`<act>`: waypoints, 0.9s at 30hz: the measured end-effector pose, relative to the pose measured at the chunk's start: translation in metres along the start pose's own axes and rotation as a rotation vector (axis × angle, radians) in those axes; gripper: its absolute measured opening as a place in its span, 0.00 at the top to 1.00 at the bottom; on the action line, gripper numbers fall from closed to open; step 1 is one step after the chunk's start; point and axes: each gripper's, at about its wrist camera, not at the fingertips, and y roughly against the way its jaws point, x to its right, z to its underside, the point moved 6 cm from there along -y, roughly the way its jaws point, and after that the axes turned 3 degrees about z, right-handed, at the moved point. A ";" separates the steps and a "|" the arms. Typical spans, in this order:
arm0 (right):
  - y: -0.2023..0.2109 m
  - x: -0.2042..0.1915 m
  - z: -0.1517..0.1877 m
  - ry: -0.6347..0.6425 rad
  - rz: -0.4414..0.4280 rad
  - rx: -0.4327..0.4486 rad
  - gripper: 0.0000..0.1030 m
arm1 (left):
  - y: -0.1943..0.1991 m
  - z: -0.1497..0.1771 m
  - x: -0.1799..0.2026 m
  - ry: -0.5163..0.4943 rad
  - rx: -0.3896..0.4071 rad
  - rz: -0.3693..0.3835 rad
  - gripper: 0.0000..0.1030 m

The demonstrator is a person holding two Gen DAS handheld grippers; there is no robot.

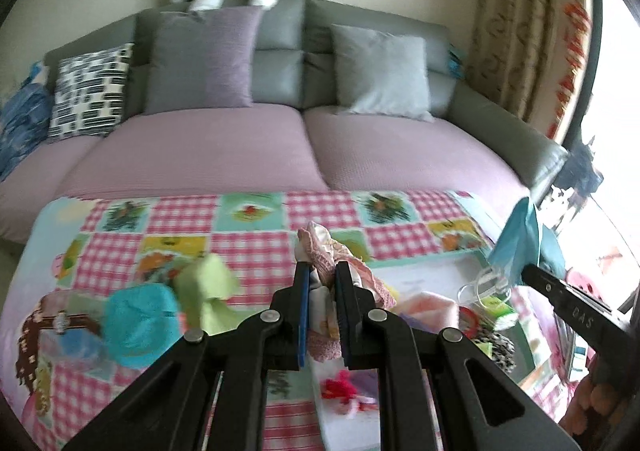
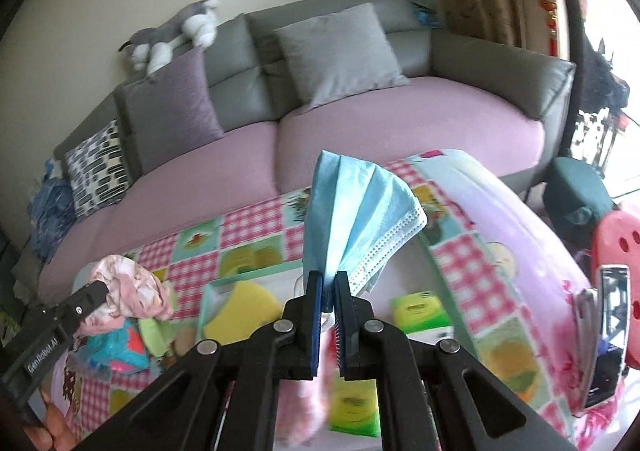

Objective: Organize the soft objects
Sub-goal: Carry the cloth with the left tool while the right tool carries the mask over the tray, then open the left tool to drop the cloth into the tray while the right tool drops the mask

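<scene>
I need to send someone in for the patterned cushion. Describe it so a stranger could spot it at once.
Start at the long grey sofa with pinkish-purple seat covers against the cream wall. Near its left end, a square black-and-white block-print cushion leans on the backrest, between a blue fabric bundle and a plain purple cushion. It is the only patterned cushion; the others are plain purple or grey.

You are pinching a thin pleated non-woven face mask (image 2: 360, 211) and crumpled pink cloth (image 1: 320, 251). You are working over a matt checked cotton-looking blanket (image 1: 248, 211).
</scene>
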 end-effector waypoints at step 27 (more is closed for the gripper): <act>-0.094 0.026 0.047 -0.036 0.048 -0.239 0.91 | -0.133 0.063 0.023 0.036 -0.248 0.039 0.88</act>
